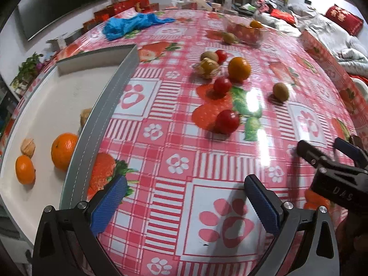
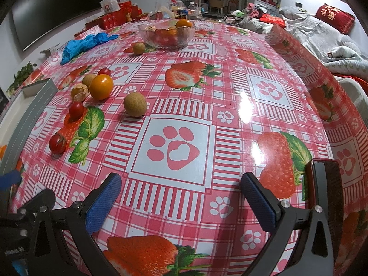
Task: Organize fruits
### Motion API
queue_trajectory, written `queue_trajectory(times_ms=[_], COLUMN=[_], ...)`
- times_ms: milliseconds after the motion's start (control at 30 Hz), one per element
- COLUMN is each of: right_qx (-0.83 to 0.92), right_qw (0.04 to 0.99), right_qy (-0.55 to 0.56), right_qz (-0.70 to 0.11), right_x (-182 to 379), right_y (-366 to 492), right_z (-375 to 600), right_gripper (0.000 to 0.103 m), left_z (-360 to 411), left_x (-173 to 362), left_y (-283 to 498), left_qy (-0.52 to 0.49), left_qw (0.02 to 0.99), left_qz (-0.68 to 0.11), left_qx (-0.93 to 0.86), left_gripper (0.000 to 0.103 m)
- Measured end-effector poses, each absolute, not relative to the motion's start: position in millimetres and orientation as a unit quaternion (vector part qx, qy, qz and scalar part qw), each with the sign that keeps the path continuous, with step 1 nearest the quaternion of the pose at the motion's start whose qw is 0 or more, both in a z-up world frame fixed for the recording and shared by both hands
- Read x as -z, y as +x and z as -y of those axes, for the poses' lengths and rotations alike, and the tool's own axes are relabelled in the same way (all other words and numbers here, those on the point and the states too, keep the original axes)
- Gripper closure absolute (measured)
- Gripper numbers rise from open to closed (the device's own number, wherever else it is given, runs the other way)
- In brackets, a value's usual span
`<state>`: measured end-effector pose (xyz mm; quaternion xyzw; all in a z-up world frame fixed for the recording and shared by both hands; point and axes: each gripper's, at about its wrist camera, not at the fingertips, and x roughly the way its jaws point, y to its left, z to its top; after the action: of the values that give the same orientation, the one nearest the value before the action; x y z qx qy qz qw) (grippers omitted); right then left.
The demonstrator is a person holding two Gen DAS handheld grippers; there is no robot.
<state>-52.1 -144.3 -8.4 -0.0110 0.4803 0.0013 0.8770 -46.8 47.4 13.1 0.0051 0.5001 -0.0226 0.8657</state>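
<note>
Loose fruit lies on the strawberry-print tablecloth: an orange (image 1: pixel 239 68), a husked physalis (image 1: pixel 208 68), three cherry tomatoes, the nearest (image 1: pixel 226 121), and brown longans, one (image 1: pixel 281 91) lying apart. The same group shows at left in the right wrist view, with the orange (image 2: pixel 101 86) and a longan (image 2: pixel 135 104). A grey-rimmed white tray (image 1: pixel 103 105) at left holds two oranges (image 1: pixel 64 150) and physalis (image 1: pixel 28 147). My left gripper (image 1: pixel 184 197) is open and empty beside the tray. My right gripper (image 2: pixel 181 197) is open and empty over the table; it shows in the left view (image 1: pixel 322 151).
A glass bowl (image 2: pixel 147 35) with fruit stands at the far side, a longan (image 2: pixel 139 47) beside it. A blue crumpled bag (image 1: pixel 131 24) lies at the far left. Red boxes, a dark screen and bedding surround the table. A dark phone-like object (image 2: pixel 326 197) lies near my right finger.
</note>
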Motion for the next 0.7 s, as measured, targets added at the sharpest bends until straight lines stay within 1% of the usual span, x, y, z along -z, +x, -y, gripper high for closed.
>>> queue_trajectory(times_ms=[133,300,367,400,433,567,600,633,700], right_qx=[-0.014,-0.029,-0.026,-0.029,-0.032,-0.050,-0.056,-0.061,-0.074], right_qw=[0.864,0.855,0.856,0.858,0.859,0.862,0.863,0.864,0.862], right_qy=[-0.012,0.036,0.046,0.054,0.059,0.065,0.059,0.053,0.038], right_qz=[-0.503,-0.516,-0.515,-0.510,-0.508,-0.500,-0.498,-0.497,-0.500], right_x=[6.6,-1.6,-7.7,-13.6,-18.3,-32.5,-35.0,-36.1,-33.8], right_y=[-47.1,-46.4,-45.1,-43.4,-41.5,-29.9,-25.4,-21.5,-10.2], right_z=[146.4,164.6,172.8,177.8,180.4,181.0,177.1,173.4,161.6], right_gripper=[0.000,0.000,0.000,0.000,0.000,0.000,0.000,0.000,0.001], left_z=[-36.8,-22.6,-18.0,-15.4,-11.0,-2.0,-1.2,-1.1,-1.6], left_x=[-28.7,-30.9,-30.2,-28.8,-25.8,-18.7,-17.0,-16.4,-16.3], left_y=[-43.1,-24.0,-16.2,-14.3,-9.0,-1.2,0.3,0.7,1.8], left_qy=[0.026,0.045,0.045,0.048,0.055,0.064,0.063,0.060,0.048], left_qw=[0.875,0.873,0.872,0.869,0.864,0.862,0.861,0.861,0.861], left_qz=[-0.481,-0.483,-0.485,-0.489,-0.496,-0.500,-0.501,-0.501,-0.502], left_qx=[0.039,0.049,0.056,0.058,0.062,0.059,0.057,0.057,0.059], left_gripper=[0.001,0.001,0.011,0.019,0.023,0.023,0.025,0.031,0.032])
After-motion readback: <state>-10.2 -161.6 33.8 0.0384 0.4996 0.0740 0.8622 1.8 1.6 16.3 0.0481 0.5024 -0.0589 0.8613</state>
